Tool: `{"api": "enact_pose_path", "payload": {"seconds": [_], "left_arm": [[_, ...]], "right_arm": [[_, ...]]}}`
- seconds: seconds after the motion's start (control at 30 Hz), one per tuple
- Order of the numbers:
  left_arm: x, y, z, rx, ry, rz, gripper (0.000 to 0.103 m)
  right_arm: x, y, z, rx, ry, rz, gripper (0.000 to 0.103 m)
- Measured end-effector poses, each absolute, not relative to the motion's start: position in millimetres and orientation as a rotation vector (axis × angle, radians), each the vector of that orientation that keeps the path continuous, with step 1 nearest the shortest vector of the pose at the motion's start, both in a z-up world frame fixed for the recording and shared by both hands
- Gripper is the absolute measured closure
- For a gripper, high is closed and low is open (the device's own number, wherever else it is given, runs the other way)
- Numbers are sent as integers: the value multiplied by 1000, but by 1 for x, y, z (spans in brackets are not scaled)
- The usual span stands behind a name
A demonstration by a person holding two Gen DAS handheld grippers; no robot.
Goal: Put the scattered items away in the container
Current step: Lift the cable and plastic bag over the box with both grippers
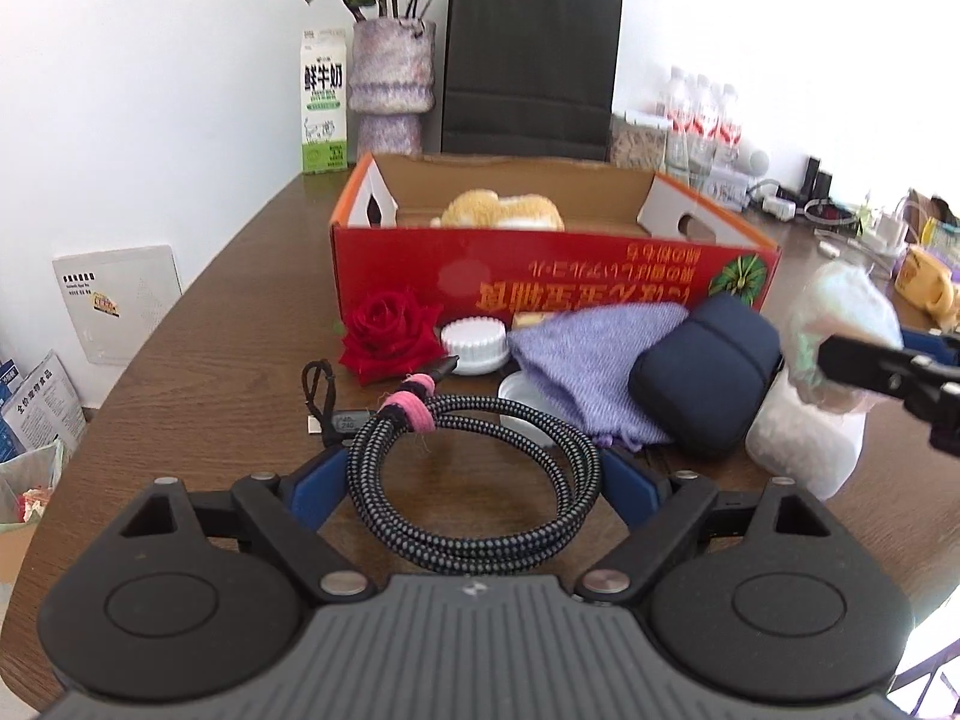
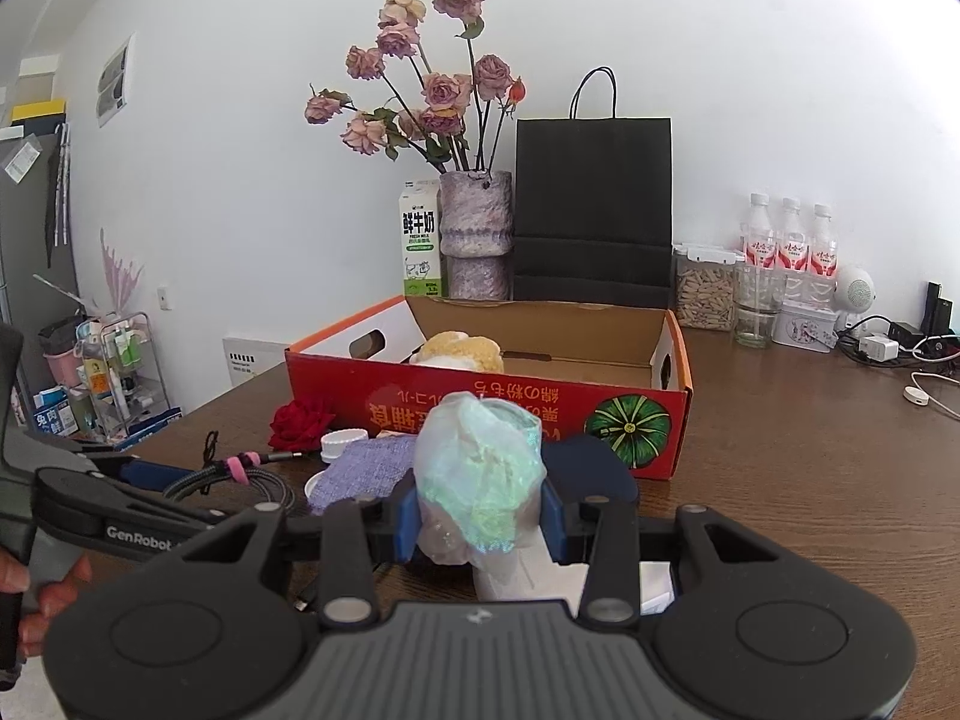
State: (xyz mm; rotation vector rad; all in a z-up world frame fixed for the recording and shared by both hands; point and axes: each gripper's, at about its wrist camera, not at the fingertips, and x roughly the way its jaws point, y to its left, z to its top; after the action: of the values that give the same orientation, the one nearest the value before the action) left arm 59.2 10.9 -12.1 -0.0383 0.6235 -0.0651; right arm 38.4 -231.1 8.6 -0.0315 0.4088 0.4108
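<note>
the right gripper (image 2: pixel 480 525) is pinching a crumpled plastic bag (image 2: pixel 480 468) with something pale green inside, its blue pads pressing both sides, low in the middle of the right wrist view. the bag is hanging in front of the red cardboard box (image 2: pixel 480 402), which is sitting in the centre of the frame with a tan plush toy (image 2: pixel 459 351) already lying inside. so the step in hand seems to be carrying the bag to the box; the next move is calling for lifting it over the near wall and letting go above the bare floor beside the toy.

the left gripper (image 1: pixel 474 480) is standing spread, its jaws flanking the coiled braided cable (image 1: pixel 480 480) at lower centre of the left wrist view without visibly pressing it. nearer the box, a red rose (image 1: pixel 390 336), a white jar lid (image 1: pixel 474 345), a purple cloth (image 1: pixel 588 366) and a navy case (image 1: pixel 708 375) are waiting on the wooden table (image 1: pixel 210 330). closing on the cable will need the pads squeezing its loops together.
</note>
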Motion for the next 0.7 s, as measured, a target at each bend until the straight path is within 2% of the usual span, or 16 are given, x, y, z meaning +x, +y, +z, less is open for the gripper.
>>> {"api": "enact_pose_path", "payload": {"seconds": [0.37,0.7], "left_arm": [[67,11,49,-86,390,-64,13],[150,1,94,-122,282,-58,13]], "right_arm": [[63,-230,33,-42,322,402,65],[146,-227,77,-56,268,389,65]]}}
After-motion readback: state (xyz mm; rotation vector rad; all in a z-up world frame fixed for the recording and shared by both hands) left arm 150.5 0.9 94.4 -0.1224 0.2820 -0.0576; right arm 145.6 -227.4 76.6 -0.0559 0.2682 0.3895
